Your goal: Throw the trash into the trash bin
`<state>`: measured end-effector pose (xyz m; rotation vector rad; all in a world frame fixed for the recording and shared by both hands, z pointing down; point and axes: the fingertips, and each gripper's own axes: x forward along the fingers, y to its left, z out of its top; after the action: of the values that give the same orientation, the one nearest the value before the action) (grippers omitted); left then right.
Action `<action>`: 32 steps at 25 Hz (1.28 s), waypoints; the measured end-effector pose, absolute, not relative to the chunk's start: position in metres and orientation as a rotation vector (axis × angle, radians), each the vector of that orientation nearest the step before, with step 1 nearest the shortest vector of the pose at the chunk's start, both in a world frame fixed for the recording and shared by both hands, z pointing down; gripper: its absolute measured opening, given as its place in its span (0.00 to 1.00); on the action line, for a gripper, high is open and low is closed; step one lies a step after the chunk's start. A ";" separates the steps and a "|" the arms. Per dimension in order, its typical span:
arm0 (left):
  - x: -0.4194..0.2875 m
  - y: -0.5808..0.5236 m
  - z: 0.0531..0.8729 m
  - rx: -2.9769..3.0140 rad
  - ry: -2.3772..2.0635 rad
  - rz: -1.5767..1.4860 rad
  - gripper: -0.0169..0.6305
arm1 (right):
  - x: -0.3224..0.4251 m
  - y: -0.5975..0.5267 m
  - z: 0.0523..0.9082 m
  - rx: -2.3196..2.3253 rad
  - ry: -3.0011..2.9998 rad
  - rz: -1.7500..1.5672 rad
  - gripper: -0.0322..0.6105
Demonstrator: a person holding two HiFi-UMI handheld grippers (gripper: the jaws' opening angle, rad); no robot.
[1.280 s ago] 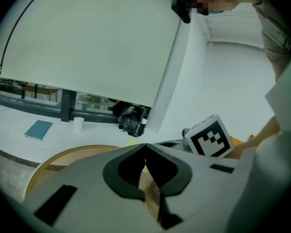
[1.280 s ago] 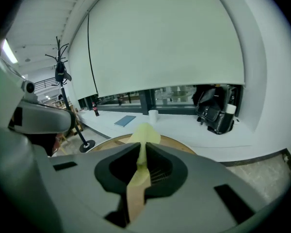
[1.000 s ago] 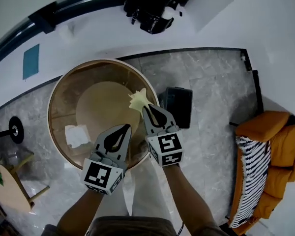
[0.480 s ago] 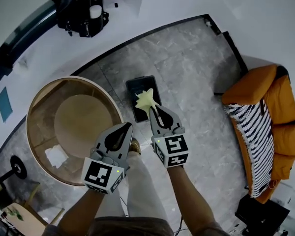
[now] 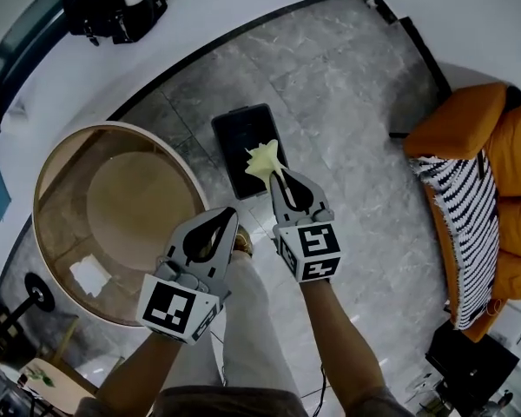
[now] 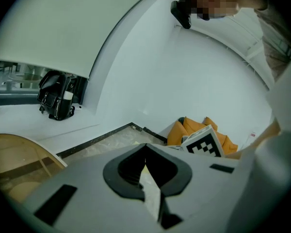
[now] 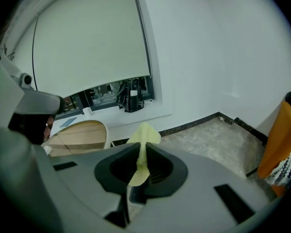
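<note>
Trash [image 5: 263, 159] pinched in the right gripper [image 5: 274, 175]

Head view: the pale yellow crumpled scrap sticks out past the gripper's tips. It overlaps the near right corner of the black trash bin [image 5: 239, 142], which stands on the marble floor [image 5: 347, 102]. The left gripper [image 5: 227, 215] hangs just beside the right one, near the round worktop [image 5: 48, 168].

Left gripper view: its jaws are pressed together at the tips.

Right gripper view: its jaws squeeze the yellow scrap, which fans out beyond them.

Left gripper [image 5: 227, 213], right gripper [image 5: 274, 175] side by side, jaws together
</note>
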<state>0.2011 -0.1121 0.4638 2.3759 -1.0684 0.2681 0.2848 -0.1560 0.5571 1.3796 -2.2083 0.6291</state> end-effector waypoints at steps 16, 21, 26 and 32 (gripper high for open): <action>0.193 -0.116 0.525 2.298 -1.055 0.360 0.05 | 0.286 -0.159 0.657 1.291 -2.117 0.729 0.12; 0.192 -0.115 0.529 2.287 -1.057 0.363 0.05 | 0.289 -0.161 0.669 1.279 -2.098 0.739 0.22; 0.187 -0.111 0.533 2.273 -1.062 0.367 0.05 | 0.287 -0.162 0.674 1.264 -2.094 0.746 0.32; 0.183 -0.107 0.534 2.260 -1.072 0.371 0.05 | 0.288 -0.161 0.675 1.263 -2.095 0.745 0.36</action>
<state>0.1833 -0.1072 0.5336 2.2599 -1.0717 0.3708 0.2878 -0.1609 0.6747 1.2630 -2.0953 0.7450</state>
